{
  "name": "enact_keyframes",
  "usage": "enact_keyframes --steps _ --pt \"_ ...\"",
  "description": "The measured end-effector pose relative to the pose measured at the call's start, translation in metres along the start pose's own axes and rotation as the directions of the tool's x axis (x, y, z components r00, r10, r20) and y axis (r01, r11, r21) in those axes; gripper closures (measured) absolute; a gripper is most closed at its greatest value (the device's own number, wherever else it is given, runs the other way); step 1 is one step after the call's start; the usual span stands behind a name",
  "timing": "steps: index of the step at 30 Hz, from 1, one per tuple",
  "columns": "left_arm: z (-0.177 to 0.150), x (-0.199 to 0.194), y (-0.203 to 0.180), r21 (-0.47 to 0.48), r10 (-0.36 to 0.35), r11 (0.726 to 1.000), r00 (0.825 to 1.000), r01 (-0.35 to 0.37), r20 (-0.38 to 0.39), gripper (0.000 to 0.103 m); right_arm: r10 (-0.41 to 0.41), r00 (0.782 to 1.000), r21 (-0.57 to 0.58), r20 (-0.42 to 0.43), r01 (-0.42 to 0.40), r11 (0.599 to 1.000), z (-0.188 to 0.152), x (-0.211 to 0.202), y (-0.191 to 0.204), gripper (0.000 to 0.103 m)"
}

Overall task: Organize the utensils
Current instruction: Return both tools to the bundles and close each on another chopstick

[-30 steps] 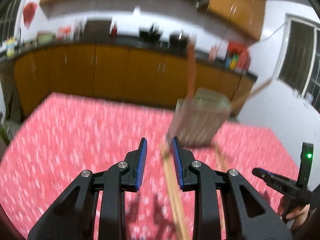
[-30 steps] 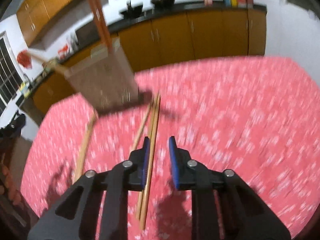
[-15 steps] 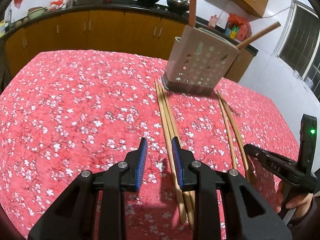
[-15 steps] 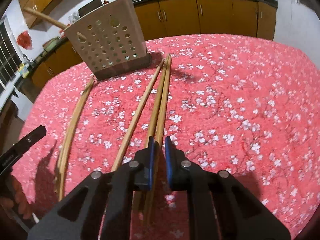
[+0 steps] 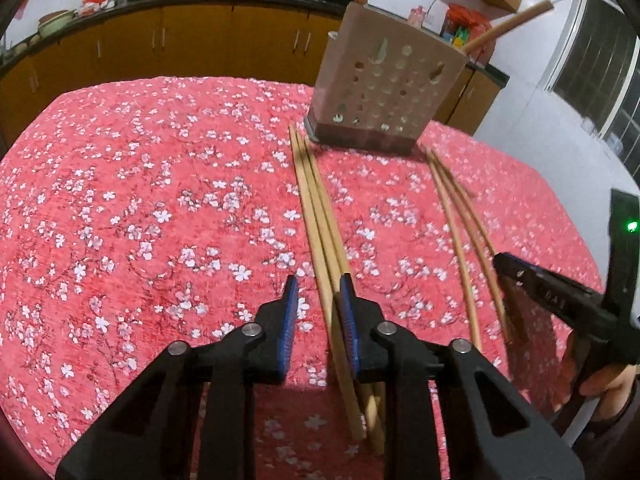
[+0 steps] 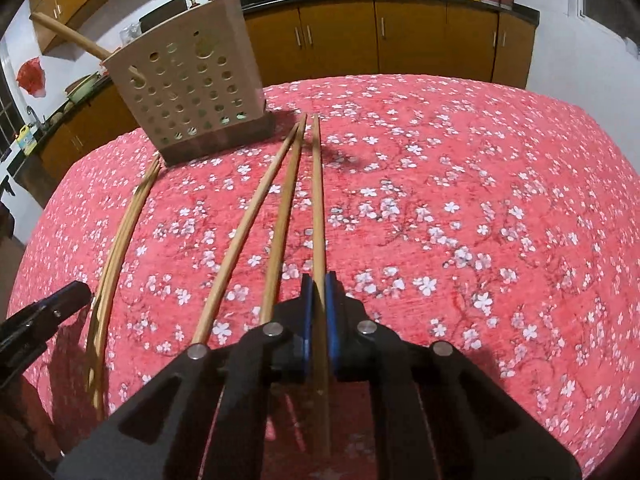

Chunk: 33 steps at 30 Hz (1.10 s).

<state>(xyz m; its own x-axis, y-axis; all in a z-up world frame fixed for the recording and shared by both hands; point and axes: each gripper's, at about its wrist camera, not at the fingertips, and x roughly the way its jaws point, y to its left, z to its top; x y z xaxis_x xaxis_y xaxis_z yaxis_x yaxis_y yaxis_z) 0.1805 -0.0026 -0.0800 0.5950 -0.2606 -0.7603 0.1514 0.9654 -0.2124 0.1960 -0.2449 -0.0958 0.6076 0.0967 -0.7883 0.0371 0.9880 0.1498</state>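
Note:
A beige perforated utensil holder [image 5: 384, 92] [image 6: 192, 92] stands on the red floral tablecloth [image 5: 140, 200] with wooden handles sticking out of it. In the left wrist view, three wooden chopsticks [image 5: 320, 216] run from the holder toward me. My left gripper [image 5: 318, 292] hangs low over them. Its jaws are closing, and one chopstick lies between them, close to the right pad and not squeezed. In the right wrist view, my right gripper [image 6: 318, 284] is shut on the rightmost chopstick [image 6: 317, 200] of three that fan out.
A bent pair of chopsticks [image 5: 460, 232] [image 6: 116, 240] lies beside each group, near the other hand's gripper finger [image 5: 540, 284] [image 6: 52, 304]. Wooden kitchen cabinets [image 6: 400, 36] and a counter with pans stand beyond the table's far edge.
Both grippers have sunk toward the tablecloth and tipped downward. The right jaws closed on a chopstick. The left jaws narrowed slightly around another.

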Motion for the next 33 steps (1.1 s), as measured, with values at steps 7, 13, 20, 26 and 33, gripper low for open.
enact_keyframes --steps 7,13,20,26,33 --pt "-0.003 0.007 -0.011 0.065 0.046 0.997 0.999 -0.045 -0.011 0.086 -0.004 1.0 -0.008 0.002 0.004 1.0 -0.001 -0.001 0.0 0.095" --pt "-0.001 0.011 -0.014 0.09 0.093 0.992 0.996 -0.093 -0.002 0.095 -0.009 1.0 -0.024 0.006 0.01 1.0 -0.005 -0.002 0.004 0.094" --pt "0.012 0.011 0.014 0.032 0.163 0.986 0.987 -0.163 0.007 0.095 -0.029 0.999 -0.001 0.023 0.029 1.0 0.001 -0.001 -0.009 0.095" --pt "0.014 0.005 0.045 -0.041 0.123 0.992 0.992 -0.123 0.017 0.095 -0.026 0.999 0.048 0.044 0.024 0.999 0.006 0.002 -0.025 0.095" --pt "0.012 0.003 0.04 -0.043 0.12 0.992 0.992 -0.118 0.028 0.095 -0.021 0.999 0.047 0.049 0.018 0.999 0.004 0.001 -0.026 0.095"
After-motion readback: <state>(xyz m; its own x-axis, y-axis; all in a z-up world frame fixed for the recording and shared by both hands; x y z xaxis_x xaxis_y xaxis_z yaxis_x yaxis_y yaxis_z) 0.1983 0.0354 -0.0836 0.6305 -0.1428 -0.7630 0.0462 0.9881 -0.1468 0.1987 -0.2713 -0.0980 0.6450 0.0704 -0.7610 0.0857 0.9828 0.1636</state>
